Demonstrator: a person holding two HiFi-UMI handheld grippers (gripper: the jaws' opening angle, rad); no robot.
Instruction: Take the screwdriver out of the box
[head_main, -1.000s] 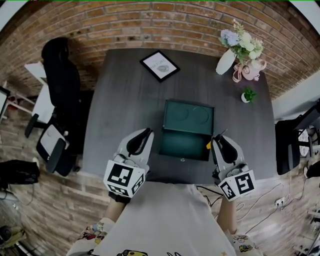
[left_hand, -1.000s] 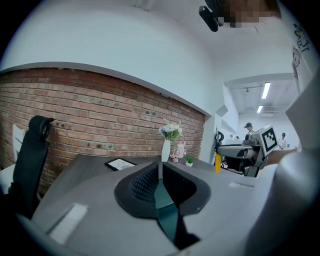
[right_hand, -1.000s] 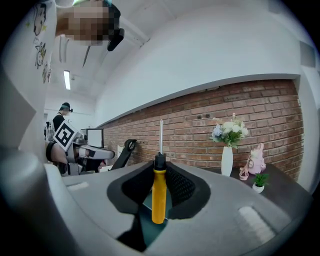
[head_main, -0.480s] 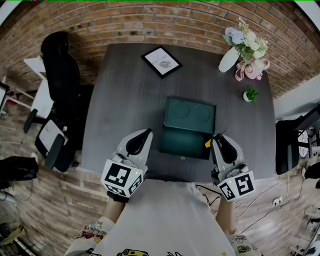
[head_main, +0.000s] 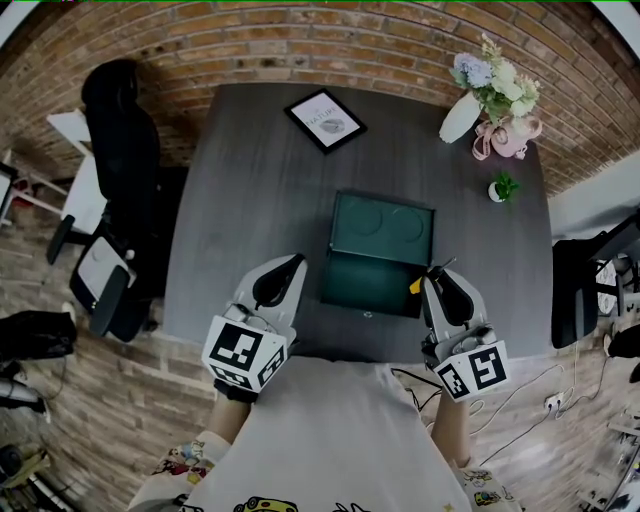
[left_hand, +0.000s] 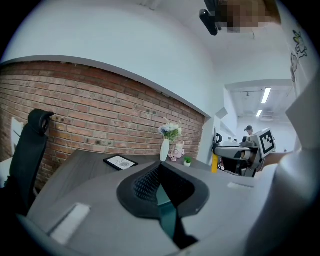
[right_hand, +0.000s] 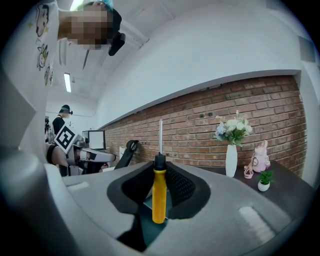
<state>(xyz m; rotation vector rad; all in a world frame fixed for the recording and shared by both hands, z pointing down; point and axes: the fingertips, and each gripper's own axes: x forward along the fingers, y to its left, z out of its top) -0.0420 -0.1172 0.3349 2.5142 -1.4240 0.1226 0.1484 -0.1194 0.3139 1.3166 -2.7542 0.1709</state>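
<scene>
Grippers sit at the near edge of the dark grey wooden table (head_main: 250, 200), one on either side of the dark green open box (head_main: 350, 300). The left gripper (head_main: 294, 264) has its jaws pressed together with nothing between them. The right gripper (head_main: 436, 274) is clamped on the yellow-handled screwdriver with the black collar and steel shaft (right_hand: 159, 195). In the right gripper view the tool stands upright with its shaft pointing up, and it is outside the box, just beside the box's right wall.

Left of the box the tabletop lies bare out to its left edge, and a narrower strip runs along the box's right side. The box's base shows plain green floor. Its lid lies folded back flat on the table (two round hollows show in the lining).

Beyond the lid is more bare tabletop, then the black-framed picture (head_main: 324, 113) lying near the far edge. The white vase of pale flowers (head_main: 460, 118), the pink figurine (head_main: 500, 140) and the small green potted plant (head_main: 497, 190) crowd the far right corner. A black office chair (head_main: 120, 150) stands off the left edge, against the red brick wall (head_main: 330, 45).

Compared with a second ago, both grippers are in the same places, the screwdriver is in the same grip, and the box has not shifted.
</scene>
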